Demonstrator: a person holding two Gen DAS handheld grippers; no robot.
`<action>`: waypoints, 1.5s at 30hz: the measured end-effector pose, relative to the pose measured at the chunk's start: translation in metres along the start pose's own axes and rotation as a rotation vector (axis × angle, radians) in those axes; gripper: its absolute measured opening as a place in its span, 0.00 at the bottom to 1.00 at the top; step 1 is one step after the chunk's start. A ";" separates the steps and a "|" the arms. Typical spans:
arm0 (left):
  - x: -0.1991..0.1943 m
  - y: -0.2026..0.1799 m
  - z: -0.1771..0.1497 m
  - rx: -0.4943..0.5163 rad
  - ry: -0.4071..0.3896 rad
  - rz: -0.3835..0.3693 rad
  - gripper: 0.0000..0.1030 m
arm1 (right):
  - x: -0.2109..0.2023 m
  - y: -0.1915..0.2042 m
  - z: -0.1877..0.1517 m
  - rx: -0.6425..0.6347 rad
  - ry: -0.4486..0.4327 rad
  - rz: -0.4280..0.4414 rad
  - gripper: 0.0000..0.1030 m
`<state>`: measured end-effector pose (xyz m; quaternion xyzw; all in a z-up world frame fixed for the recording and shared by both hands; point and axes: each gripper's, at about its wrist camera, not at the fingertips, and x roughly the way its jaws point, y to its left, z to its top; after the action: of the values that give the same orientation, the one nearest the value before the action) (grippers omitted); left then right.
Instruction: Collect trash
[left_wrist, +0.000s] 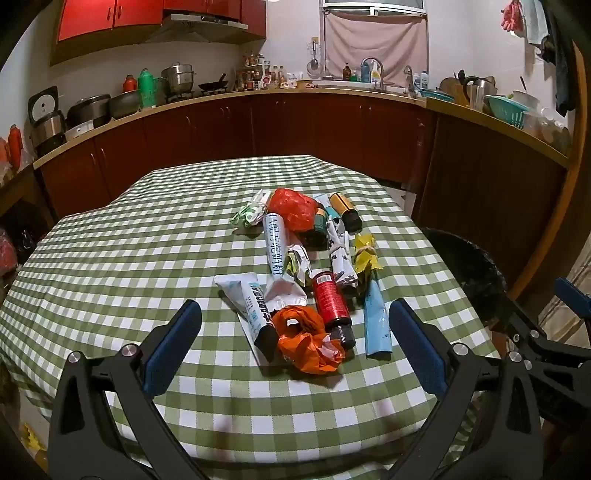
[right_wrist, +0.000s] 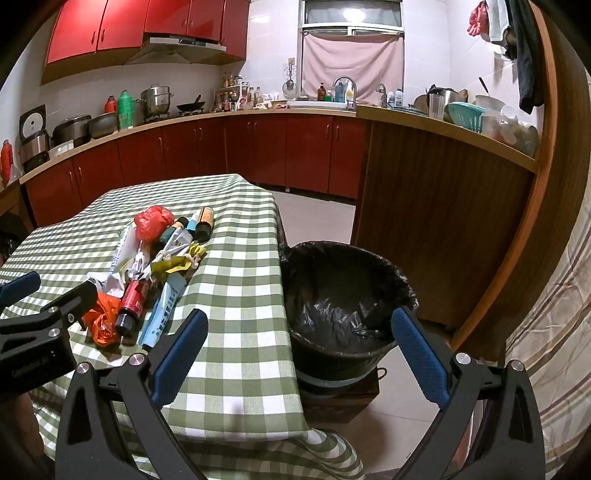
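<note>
A pile of trash lies on the green checked tablecloth (left_wrist: 110, 258): an orange plastic bag (left_wrist: 310, 339), a red bottle (left_wrist: 330, 301), a white tube (left_wrist: 255, 306), a light blue tube (left_wrist: 376, 321), a red bag (left_wrist: 291, 208) and wrappers. My left gripper (left_wrist: 295, 321) is open and empty, just in front of the orange bag. My right gripper (right_wrist: 299, 325) is open and empty, over the table's right edge and the black-lined trash bin (right_wrist: 343, 295). The pile also shows in the right wrist view (right_wrist: 147, 280).
The bin stands on a small stool (right_wrist: 343, 398) right of the table. Kitchen counters (left_wrist: 258, 94) with pots, bottles and a sink run along the back. A wooden partition (right_wrist: 443, 221) stands behind the bin. The left gripper's body (right_wrist: 37, 332) shows at the left.
</note>
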<state>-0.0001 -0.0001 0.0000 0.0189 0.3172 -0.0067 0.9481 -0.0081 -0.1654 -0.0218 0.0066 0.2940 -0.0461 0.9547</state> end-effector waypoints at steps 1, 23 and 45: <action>0.000 0.000 0.000 -0.001 0.002 0.001 0.96 | 0.000 0.000 0.000 0.000 0.000 0.000 0.94; -0.001 0.001 -0.006 0.006 0.004 0.003 0.96 | -0.001 -0.001 0.001 0.006 -0.002 0.003 0.94; 0.009 0.005 -0.008 0.008 0.014 0.010 0.96 | 0.000 -0.001 0.000 0.008 -0.002 0.005 0.94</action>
<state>0.0025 0.0049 -0.0120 0.0244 0.3239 -0.0031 0.9458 -0.0080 -0.1664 -0.0217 0.0110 0.2928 -0.0452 0.9550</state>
